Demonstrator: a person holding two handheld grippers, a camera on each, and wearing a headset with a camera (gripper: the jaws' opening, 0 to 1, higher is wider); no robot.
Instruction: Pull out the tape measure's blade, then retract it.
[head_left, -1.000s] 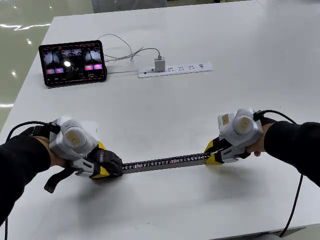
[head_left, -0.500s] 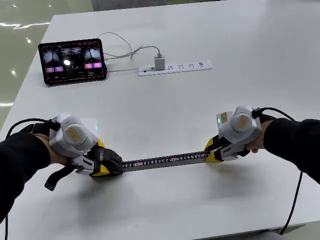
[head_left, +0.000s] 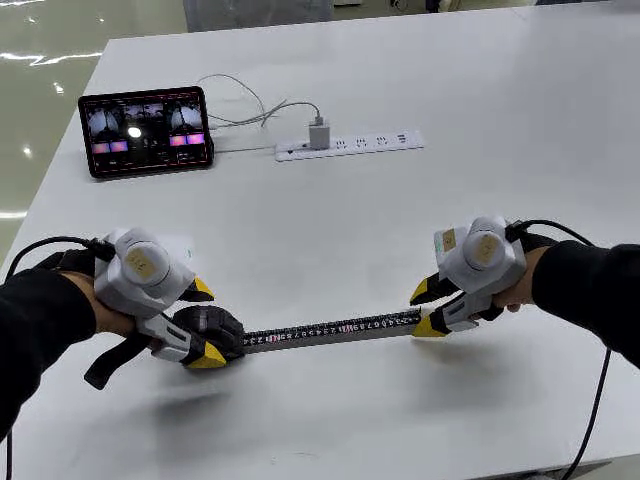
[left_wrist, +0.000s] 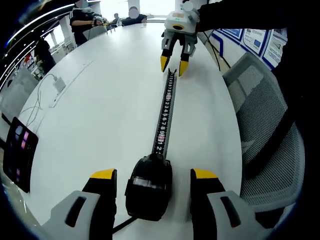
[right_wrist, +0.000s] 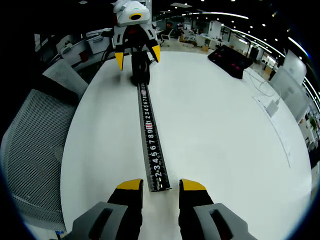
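Note:
A black tape measure case (head_left: 208, 328) lies on the white table (head_left: 330, 230) with its dark blade (head_left: 330, 328) drawn out flat to the right. My left gripper (head_left: 206, 323) straddles the case, open, with both yellow tips clear of its sides. In the left gripper view the case (left_wrist: 149, 187) sits between the spread jaws of the left gripper (left_wrist: 154, 174), and the blade (left_wrist: 166, 112) runs off toward the right gripper (left_wrist: 175, 62). My right gripper (head_left: 424, 309) is open around the blade's end. In the right gripper view the blade (right_wrist: 150, 135) ends just before the right gripper (right_wrist: 161, 184).
A tablet (head_left: 146, 128) stands at the back left. A white power strip (head_left: 350, 142) with a plugged charger (head_left: 319, 130) and cables lies behind the work. A grey mesh chair (left_wrist: 265, 125) stands at the table's near edge. Gripper cables trail off both arms.
Both grippers have opened: the left has let go of the tape measure case, and the right has let go of the blade's end. The blade stays drawn out on the table.

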